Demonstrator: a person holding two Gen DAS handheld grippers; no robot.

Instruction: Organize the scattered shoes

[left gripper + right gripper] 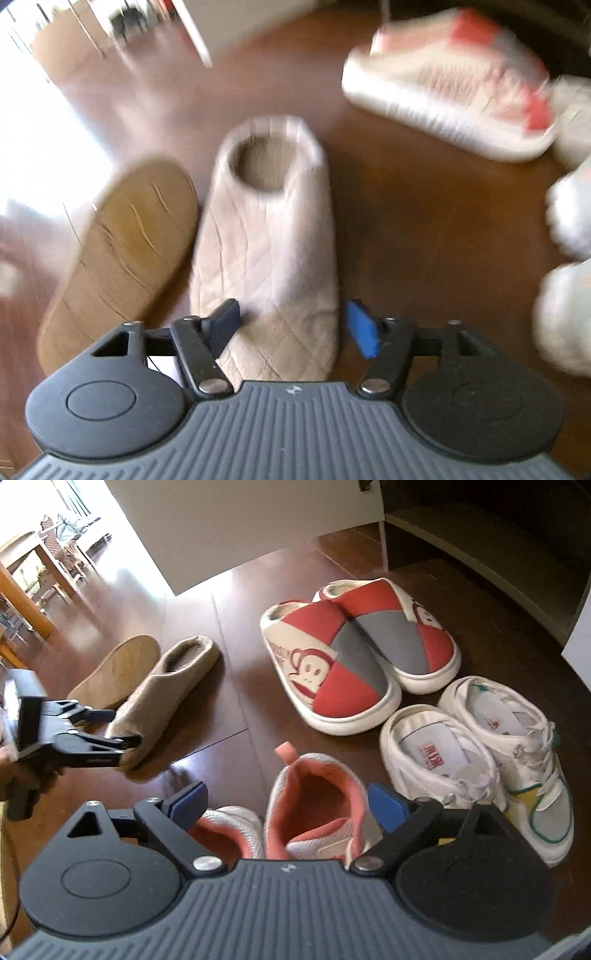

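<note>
A beige quilted slipper (266,243) stands upright on the dark wood floor, toe toward me. My left gripper (291,325) is open, its blue pads either side of the slipper's toe. The slipper's mate (122,247) lies sole-up to its left, touching it. In the right wrist view the left gripper (125,746) sits at the toe of the beige slipper (166,690), with the overturned mate (118,668) behind. My right gripper (288,805) is open and empty above a pink-lined white sneaker (314,808).
A second pink sneaker (229,830) lies beside the first. A pair of red, grey and cream monkey slippers (340,657) stands ahead, also blurred in the left view (454,85). A pair of white sneakers (480,753) is at right. A dark low shelf (480,546) is behind.
</note>
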